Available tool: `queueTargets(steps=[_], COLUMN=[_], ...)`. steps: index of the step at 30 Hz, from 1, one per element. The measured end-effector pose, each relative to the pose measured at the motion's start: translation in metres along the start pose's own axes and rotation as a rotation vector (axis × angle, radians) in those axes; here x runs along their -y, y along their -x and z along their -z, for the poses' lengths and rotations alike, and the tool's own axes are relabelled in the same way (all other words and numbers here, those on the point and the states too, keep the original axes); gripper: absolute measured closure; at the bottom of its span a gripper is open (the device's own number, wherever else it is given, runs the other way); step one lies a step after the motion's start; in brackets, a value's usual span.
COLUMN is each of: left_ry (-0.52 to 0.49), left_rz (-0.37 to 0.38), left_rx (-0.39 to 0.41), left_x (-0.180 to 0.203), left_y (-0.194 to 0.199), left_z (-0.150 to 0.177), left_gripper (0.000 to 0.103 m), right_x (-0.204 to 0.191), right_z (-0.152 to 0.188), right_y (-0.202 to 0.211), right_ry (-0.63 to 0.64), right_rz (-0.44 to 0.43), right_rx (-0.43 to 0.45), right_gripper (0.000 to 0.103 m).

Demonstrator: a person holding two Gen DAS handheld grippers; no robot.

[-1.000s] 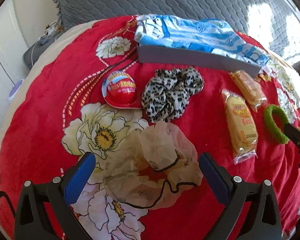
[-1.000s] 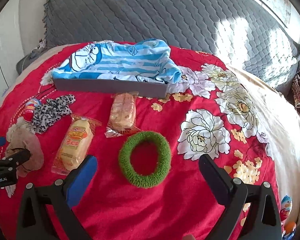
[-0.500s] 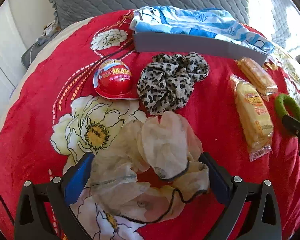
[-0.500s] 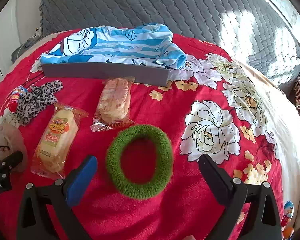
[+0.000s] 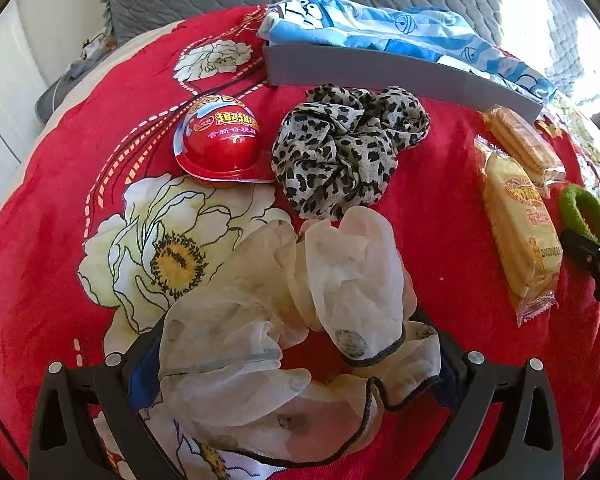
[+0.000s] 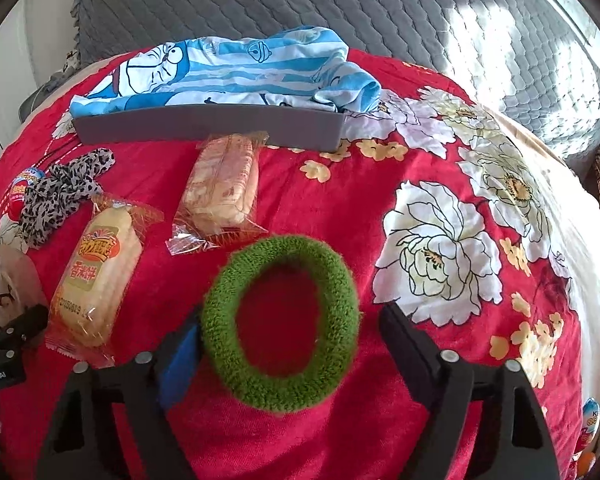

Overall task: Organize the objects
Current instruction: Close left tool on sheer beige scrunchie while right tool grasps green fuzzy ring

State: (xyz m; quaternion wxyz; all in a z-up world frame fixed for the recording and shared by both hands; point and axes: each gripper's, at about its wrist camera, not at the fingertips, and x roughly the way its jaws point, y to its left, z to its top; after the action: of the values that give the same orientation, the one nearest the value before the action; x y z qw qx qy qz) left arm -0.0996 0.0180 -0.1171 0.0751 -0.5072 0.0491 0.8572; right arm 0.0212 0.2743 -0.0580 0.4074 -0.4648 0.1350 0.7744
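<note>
**Scrunchies, snacks & toy egg on the red floral bedspread, both grippers low over hair ties**

Fuzzy green ring-shaped hair tie (image 6: 280,322) lies flat on the red floral bedspread (image 6: 340,208), between the two fingers of the right gripper (image 6: 290,332). Its jaws are closing; left blue pad touches or nearly touches the ring's outer edge, right finger still apart from it w/ red cloth showing between, so not gripped yet.

Sheer cream scrunchie w/ dark trim (image 5: 300,320) sits between the fingers of the left gripper (image 5: 294,344). Fabric billows over both finger tips, hiding the pads; jaws stand wide, can't tell if they press on it.

Just beyond the cream one: leopard-print fabric scrunchie (image 5: 348,148), touching or nearly touching it. Left of that, red plastic toy egg w/ printed label (image 5: 220,144), just beside the leopard one.

Two clear-wrapped snacks lie side by side btw the scrunchies & the green ring: yellow rice-cake pack w/ orange print (image 6: 96,276) and a pale wafer pack (image 6: 224,184), whose far end reaches the grey tray.

Low grey rectangular tray (image 6: 208,124) at the far side of the bedspread, holding a blue-and-white striped cartoon cloth (image 6: 228,72) that spills over its right end. Grey quilted cover (image 6: 340,0) behind.

Another small egg-shaped toy (image 6: 590,420) at the bedspread's right edge, only partly in view.
</note>
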Motion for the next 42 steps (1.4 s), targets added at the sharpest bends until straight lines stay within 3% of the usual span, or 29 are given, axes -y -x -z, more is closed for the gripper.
queueTargets(steps=[13, 18, 21, 22, 25, 29, 34, 36, 42], left_ry=[0.018, 0.017, 0.009, 0.006, 0.008, -0.008, -0.015, -0.067, -0.095], left_rz=[0.015, 0.040, 0.060, 0.070, 0.090, 0.124, 0.157, 0.186, 0.186], left_rx=[-0.022, -0.021, -0.008, -0.004, -0.007, 0.004, -0.001, -0.008, 0.007], left_x=[-0.003, -0.005, -0.005, -0.005, -0.005, -0.004, -0.004, -0.003, 0.001], left_y=[0.002, 0.007, 0.014, 0.016, 0.021, 0.027, 0.033, 0.035, 0.043], left_z=[0.003, 0.005, 0.003, 0.003, 0.000, -0.002, -0.004, -0.005, -0.006], left_gripper=[0.000, 0.006, 0.023, 0.033, 0.045, 0.070, 0.080, 0.081, 0.086], right_x=[-0.007, -0.007, -0.007, -0.007, -0.006, -0.006, -0.005, -0.005, -0.005], right_z=[-0.001, -0.001, 0.000, 0.000, 0.001, 0.001, 0.001, 0.001, 0.000], right_y=[0.005, 0.006, 0.007, 0.007, 0.009, 0.013, 0.018, 0.021, 0.031], right_ry=[0.019, 0.023, 0.025, 0.022, 0.020, 0.021, 0.018, 0.016, 0.005], right_rz=[-0.027, -0.027, -0.027, -0.030, -0.034, -0.039, -0.051, -0.063, -0.090], right_rx=[0.000, -0.002, -0.003, -0.002, -0.002, 0.001, 0.010, 0.014, 0.029], right_gripper=[0.048, 0.054, 0.058, 0.058, 0.065, 0.075, 0.078, 0.078, 0.079])
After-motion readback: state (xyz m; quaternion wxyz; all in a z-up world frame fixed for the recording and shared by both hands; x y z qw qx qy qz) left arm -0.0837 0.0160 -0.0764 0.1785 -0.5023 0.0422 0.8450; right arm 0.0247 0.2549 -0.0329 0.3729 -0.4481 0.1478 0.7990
